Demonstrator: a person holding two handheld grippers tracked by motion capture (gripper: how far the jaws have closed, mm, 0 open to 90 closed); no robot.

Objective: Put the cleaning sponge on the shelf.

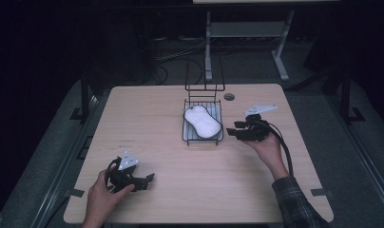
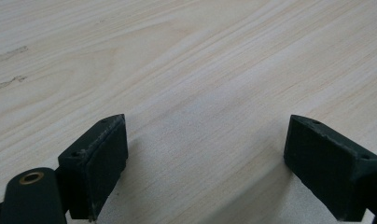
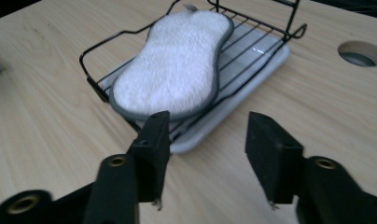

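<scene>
- A white sponge (image 1: pixel 201 121) with a grey edge lies in a black wire rack (image 1: pixel 202 134) that sits on a pale tray (image 3: pixel 252 88), on the desk (image 1: pixel 171 156) a little toward the far edge from its middle and slightly right of centre.
- The sponge fills most of the rack; in the right claw view its near end overhangs the rack's low wire rim.
- It looks fluffy and pinched at the waist, so it is probably light and soft, will squash under a grip, and is unlikely to slip or break.
- A sensible hold is the overhanging near end or the narrow waist, where the pads can close across it without catching the wire.
- The rack and tray also look light and could slide or lift along with the sponge if it snags.
- The right claw (image 1: pixel 238 131) is held just beside the rack's right side, its jaws moderately apart, holding and touching nothing; they point at the near corner of the tray.
- The left claw (image 1: pixel 145 181) is near the desk's front-left corner, jaws spread wide and empty, with bare wood between them.
</scene>
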